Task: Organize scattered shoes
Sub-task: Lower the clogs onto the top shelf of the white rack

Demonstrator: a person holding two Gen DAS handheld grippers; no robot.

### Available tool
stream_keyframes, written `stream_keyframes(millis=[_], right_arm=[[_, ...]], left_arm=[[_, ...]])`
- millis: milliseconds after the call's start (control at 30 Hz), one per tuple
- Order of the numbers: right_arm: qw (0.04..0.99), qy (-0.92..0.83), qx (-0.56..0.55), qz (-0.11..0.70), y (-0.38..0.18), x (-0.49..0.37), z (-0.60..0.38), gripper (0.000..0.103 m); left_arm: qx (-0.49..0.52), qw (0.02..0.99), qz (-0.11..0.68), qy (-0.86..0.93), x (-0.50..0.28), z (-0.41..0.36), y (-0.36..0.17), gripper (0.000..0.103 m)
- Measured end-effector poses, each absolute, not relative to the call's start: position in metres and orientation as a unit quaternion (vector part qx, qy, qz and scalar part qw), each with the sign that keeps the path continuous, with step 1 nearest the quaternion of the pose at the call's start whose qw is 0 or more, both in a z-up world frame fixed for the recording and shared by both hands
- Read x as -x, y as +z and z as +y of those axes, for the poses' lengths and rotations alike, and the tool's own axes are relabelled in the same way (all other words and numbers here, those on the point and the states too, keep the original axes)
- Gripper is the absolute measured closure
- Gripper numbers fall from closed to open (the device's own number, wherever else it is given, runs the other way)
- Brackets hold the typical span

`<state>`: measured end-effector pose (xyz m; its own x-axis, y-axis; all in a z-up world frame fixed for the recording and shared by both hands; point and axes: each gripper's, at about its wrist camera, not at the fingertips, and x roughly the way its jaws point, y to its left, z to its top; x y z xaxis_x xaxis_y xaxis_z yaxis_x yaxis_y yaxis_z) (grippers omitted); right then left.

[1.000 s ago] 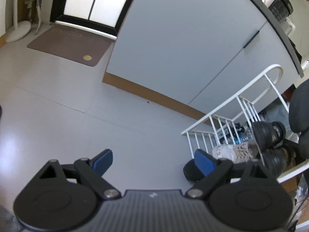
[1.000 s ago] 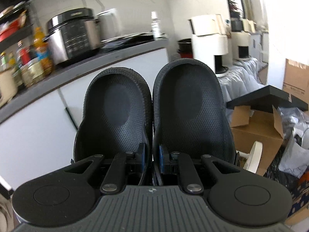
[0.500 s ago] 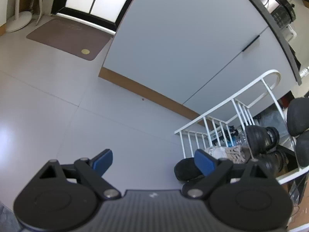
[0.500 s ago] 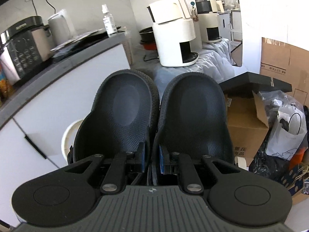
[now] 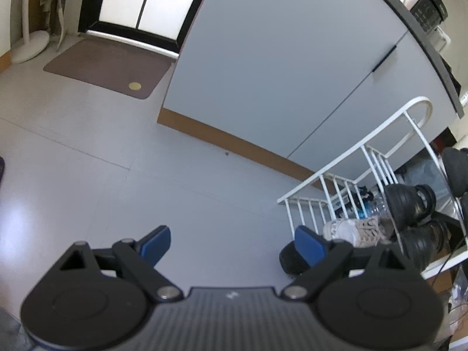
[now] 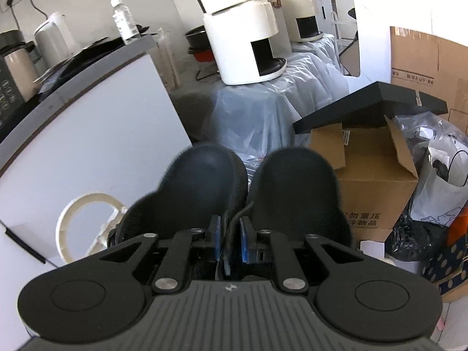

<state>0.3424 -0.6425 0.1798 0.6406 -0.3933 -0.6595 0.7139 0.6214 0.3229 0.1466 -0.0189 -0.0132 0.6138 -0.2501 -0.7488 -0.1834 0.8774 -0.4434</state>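
Right claw (image 6: 229, 241) pinching black slipper pair (image 6: 248, 193) mid-air beside white rack (image 5: 377, 158), which holds several shoes; left claw (image 5: 234, 241) spread, black shoe (image 5: 292, 260) left on floor.

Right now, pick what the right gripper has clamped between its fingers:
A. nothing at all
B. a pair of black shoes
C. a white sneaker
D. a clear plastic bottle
B: the right gripper is shut on the inner edges of a pair of black shoes, whose two dark mesh bodies stand side by side just beyond its blue pads.
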Motion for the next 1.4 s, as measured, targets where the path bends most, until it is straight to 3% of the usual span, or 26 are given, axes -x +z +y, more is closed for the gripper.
stream_keyframes(millis=[467, 1167, 1233, 1300, 1400], right_arm=[[0.87, -0.304, -0.296, 0.252, 0.19, -0.32, -0.661, 0.099], [0.89, -0.24, -0.281, 0.267, 0.243, -0.263, -0.611, 0.095], [0.895, -0.231, -0.276, 0.264, 0.251, -0.257, -0.604, 0.09], [0.902, -0.221, -0.27, 0.253, 0.261, -0.246, -0.594, 0.066], [0.909, -0.212, -0.263, 0.244, 0.269, -0.229, -0.581, 0.057]], left_arm=[[0.226, 0.866, 0.445, -0.036, -0.142, -0.034, -0.014, 0.01], [0.204, 0.868, 0.452, -0.034, -0.145, -0.036, -0.017, 0.01], [0.187, 0.874, 0.446, -0.039, -0.143, -0.043, -0.013, 0.01], [0.187, 0.874, 0.445, -0.046, -0.142, -0.048, -0.011, 0.01], [0.188, 0.875, 0.444, -0.054, -0.138, -0.055, -0.009, 0.01]])
